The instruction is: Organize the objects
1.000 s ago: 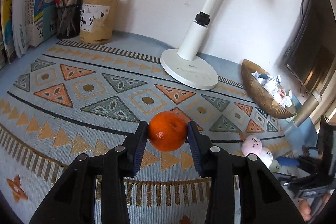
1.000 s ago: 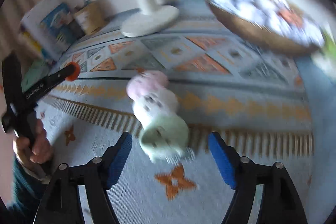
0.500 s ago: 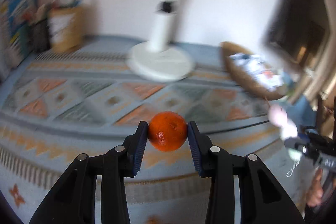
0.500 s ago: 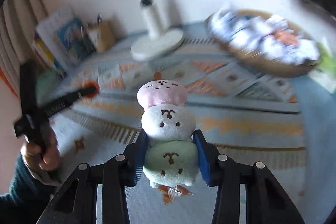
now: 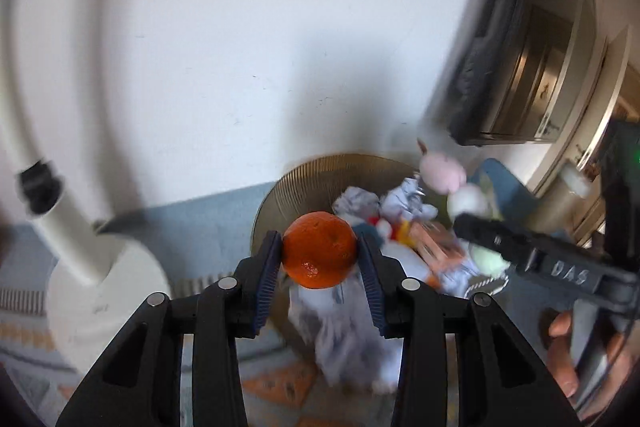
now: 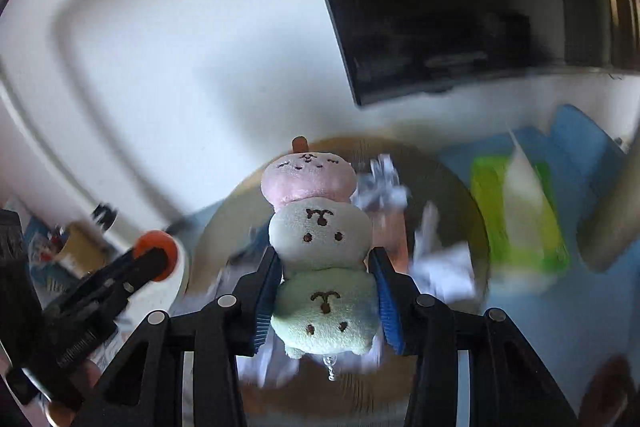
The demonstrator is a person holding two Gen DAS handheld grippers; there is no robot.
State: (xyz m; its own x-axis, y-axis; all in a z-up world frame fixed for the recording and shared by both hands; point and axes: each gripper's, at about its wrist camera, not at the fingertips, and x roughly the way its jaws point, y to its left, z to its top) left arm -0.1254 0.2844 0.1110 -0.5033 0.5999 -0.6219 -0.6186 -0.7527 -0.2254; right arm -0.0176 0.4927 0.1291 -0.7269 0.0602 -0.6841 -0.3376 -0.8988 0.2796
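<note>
Both grippers hold something above the golden bowl [image 5: 280, 195].
On the left, the left gripper [image 5: 320, 257] pinches an orange [image 5: 319, 249] over the bowl's near side; to the right, the right gripper [image 6: 326, 297] clamps a plush toy [image 6: 320, 247] (three stacked faces) above crumpled papers [image 5: 356, 203].
</note>
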